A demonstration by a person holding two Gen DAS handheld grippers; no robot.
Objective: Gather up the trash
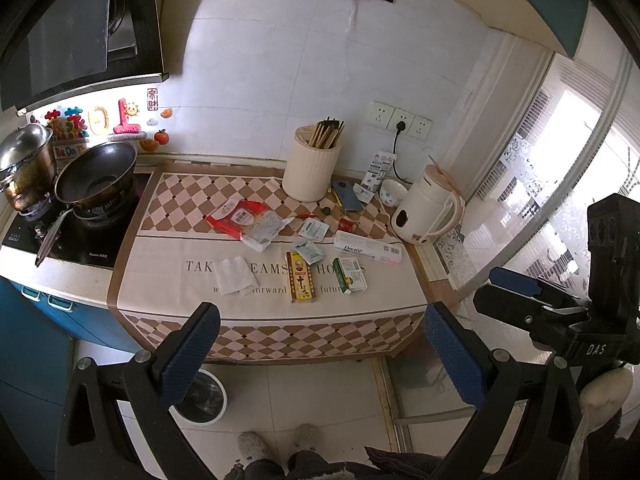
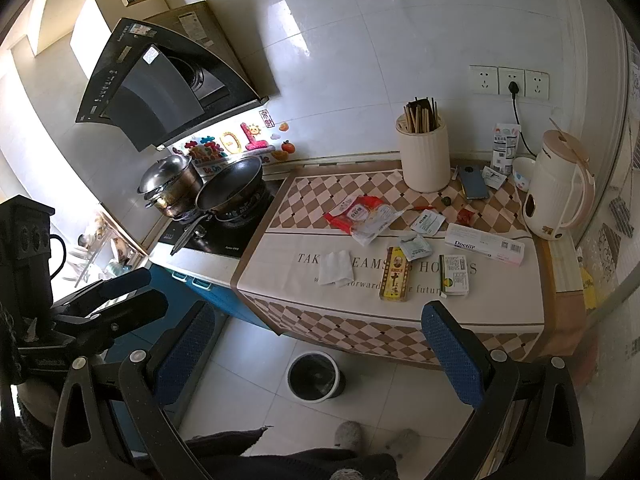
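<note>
1. left gripper: jaws spread wide, nothing between the blue pads, held off the front edge of the counter and above the floor.
2. right gripper: jaws likewise spread wide and empty, held off the counter's front edge; in the left wrist view it shows at the far right.
3. counter: covered by a checked cloth with printed lettering across its pale middle band.
4. trash on the cloth – a red and white wrapper lies torn open near the middle; a white tissue lies towards the front left; two small torn sachets lie right of the wrapper.
5. boxes: a yellow box and a green and white box lie side by side near the front; a long white box lies behind them, near the kettle.
6. other items – a cream holder of chopsticks stands at the back, a phone and a small bowl to its right.
7. stove at left: a dark wok and a lidded steel pot.
8. bin: stands on the tiled floor below the counter's front edge, open at the top.
</note>
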